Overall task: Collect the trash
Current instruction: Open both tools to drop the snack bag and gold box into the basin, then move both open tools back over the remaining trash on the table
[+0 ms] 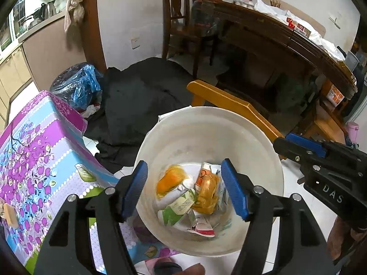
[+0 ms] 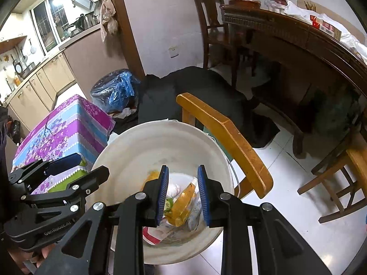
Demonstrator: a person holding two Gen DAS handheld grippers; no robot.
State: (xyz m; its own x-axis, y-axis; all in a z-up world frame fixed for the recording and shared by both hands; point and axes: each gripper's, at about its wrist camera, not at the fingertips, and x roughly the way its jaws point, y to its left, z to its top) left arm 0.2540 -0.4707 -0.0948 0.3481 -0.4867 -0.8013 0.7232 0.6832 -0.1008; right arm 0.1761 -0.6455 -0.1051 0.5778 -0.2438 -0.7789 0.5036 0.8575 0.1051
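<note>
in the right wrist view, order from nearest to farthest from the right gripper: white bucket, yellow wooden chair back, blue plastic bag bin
1. White plastic bucket, directly below the right gripper.
2. Yellow wooden chair back, just beyond the bucket, to the right.
3. Blue plastic bag bin, farther back, left.

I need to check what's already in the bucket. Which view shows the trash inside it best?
The left wrist view: the wrappers lie in plain sight between the wide-open jaws at the bottom of the white bucket. In the right wrist view, the narrower jaws cover much of the wrappers.
</note>
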